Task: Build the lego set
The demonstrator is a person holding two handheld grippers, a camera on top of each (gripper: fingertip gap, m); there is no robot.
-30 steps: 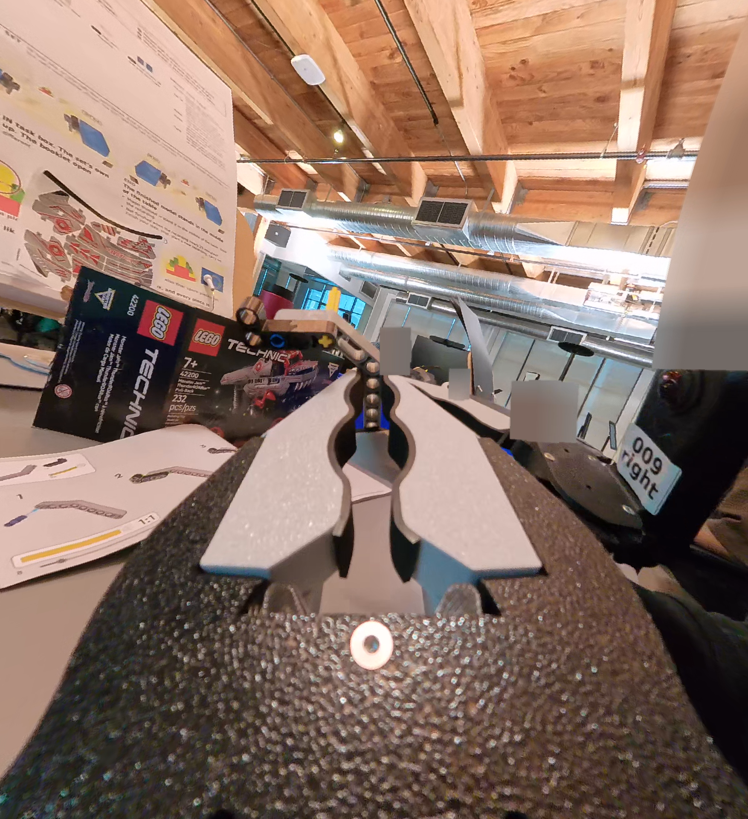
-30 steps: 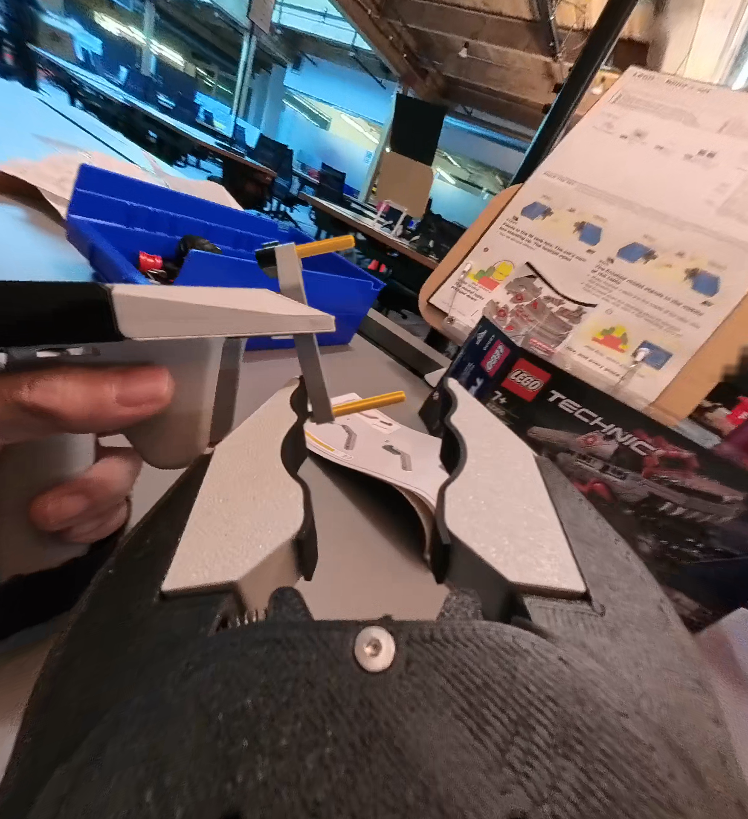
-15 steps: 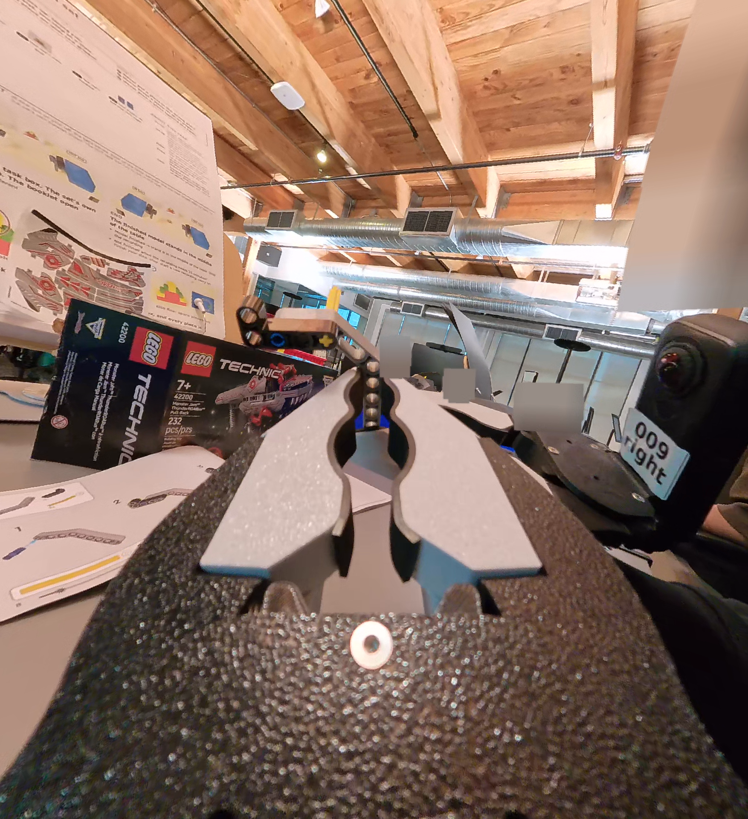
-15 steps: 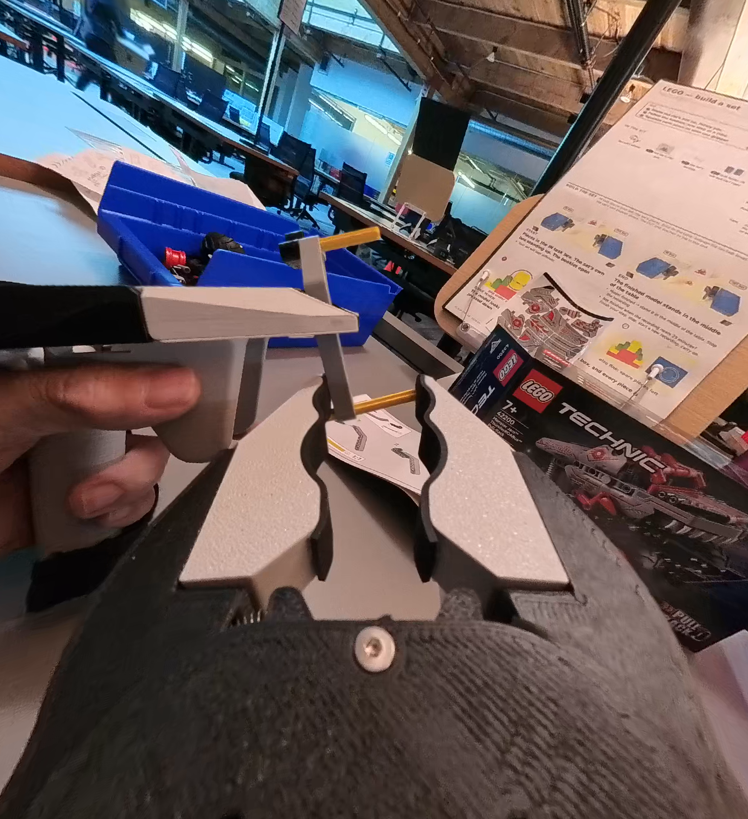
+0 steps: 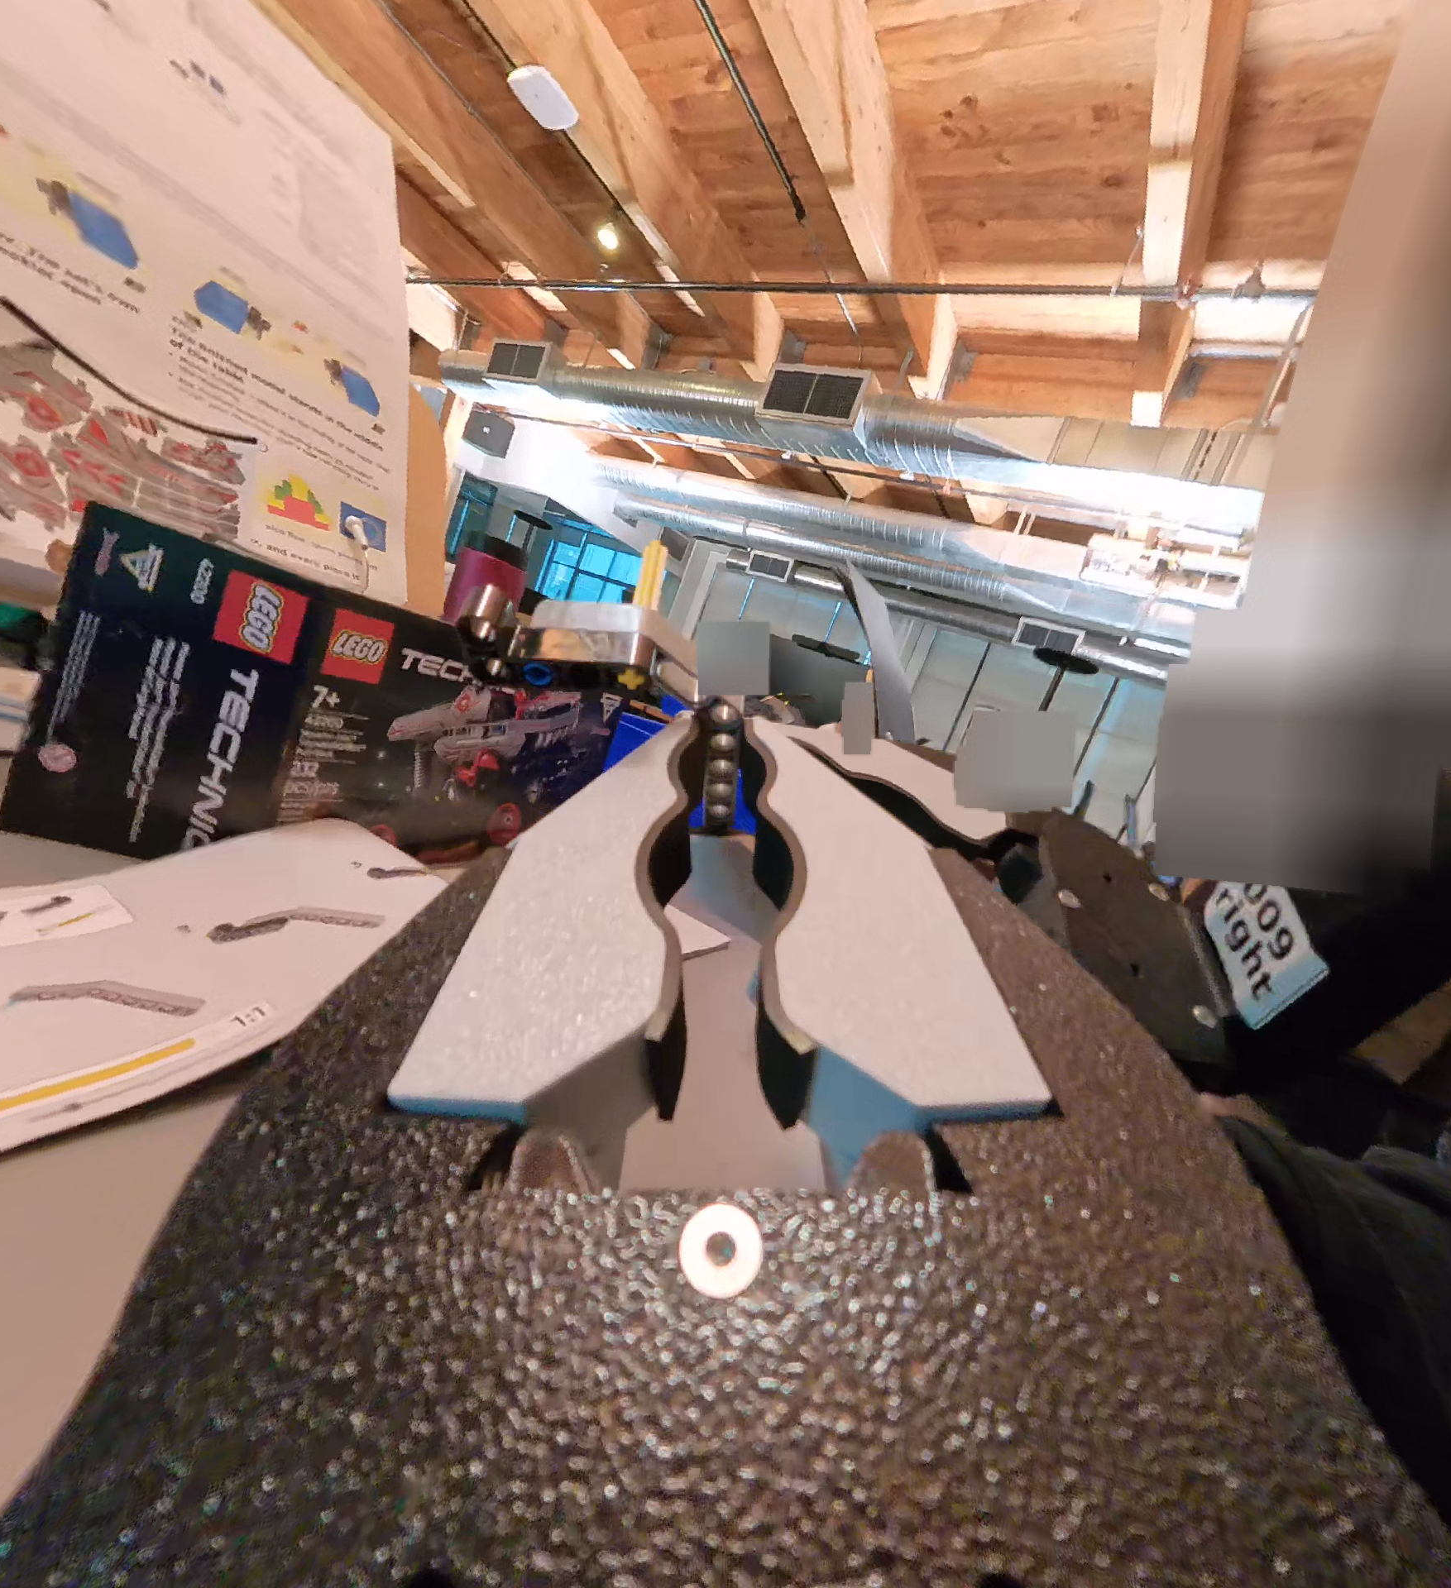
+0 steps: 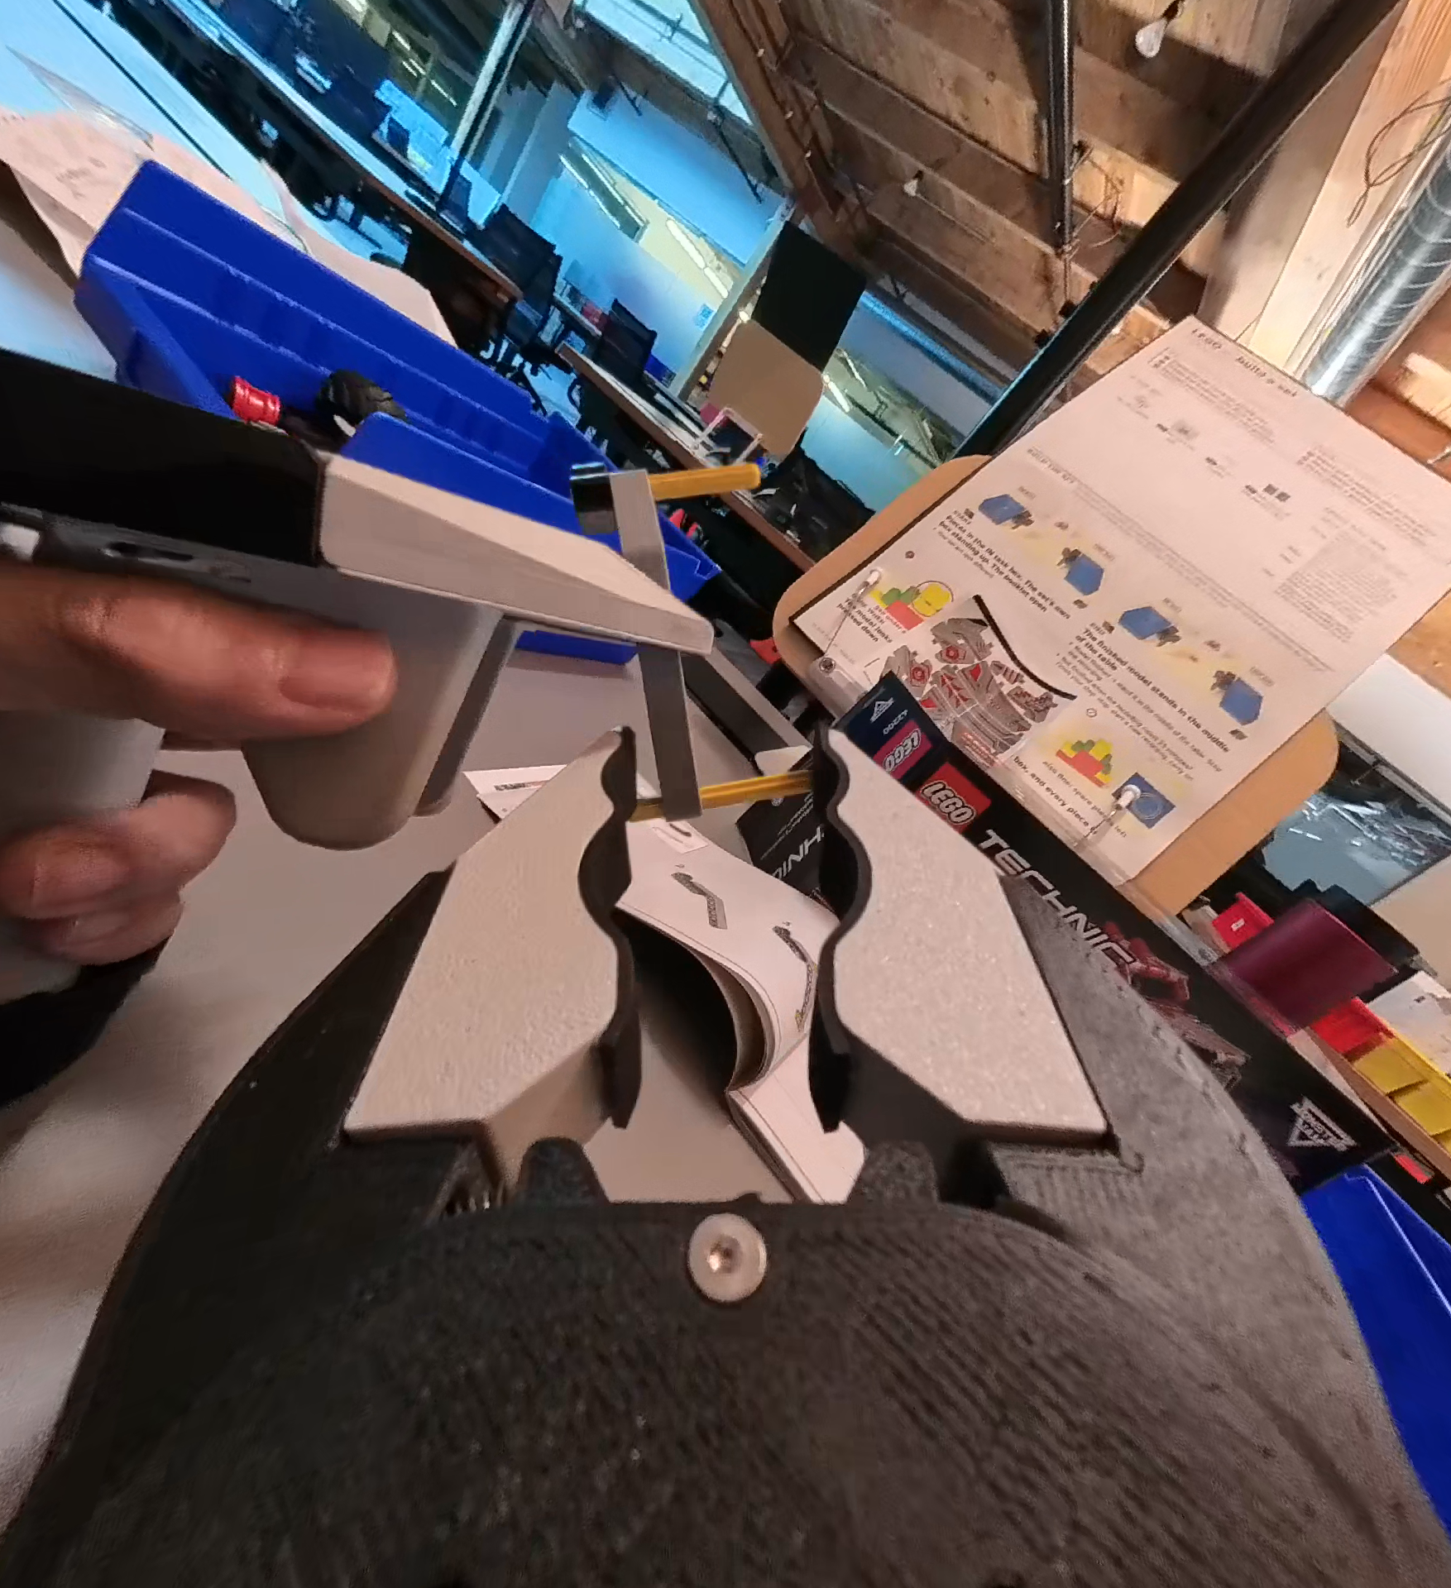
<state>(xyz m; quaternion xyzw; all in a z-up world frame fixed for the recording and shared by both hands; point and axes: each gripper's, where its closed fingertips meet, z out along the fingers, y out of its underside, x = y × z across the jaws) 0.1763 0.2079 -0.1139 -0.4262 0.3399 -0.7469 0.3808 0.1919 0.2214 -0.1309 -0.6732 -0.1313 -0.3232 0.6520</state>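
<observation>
Left wrist view, desk (image 5: 17,1332): one white instruction poster (image 5: 146,301) stands far left. One dark lego box (image 5: 215,687) leans below it. One open white instruction booklet (image 5: 103,962) lies flat in front.
Left tool (image 5: 718,730): its two grey fingers are almost together, clamped on one grey holed lego beam (image 5: 720,773). The beam's bent end reaches up-left and carries one yellow axle (image 5: 652,567).
Right wrist view, left side: one hand (image 6: 129,687) holds the left tool. One blue plastic parts bin (image 6: 275,326) sits behind on the desk.
Beam: it is held upright above the booklet, with two axles through it, one at the top and the lower yellow axle (image 6: 748,789).
Right tool (image 6: 722,773): about half open, its fingertips meeting either end of the lower yellow axle.
Right edge: a second blue bin (image 6: 1435,1332).
</observation>
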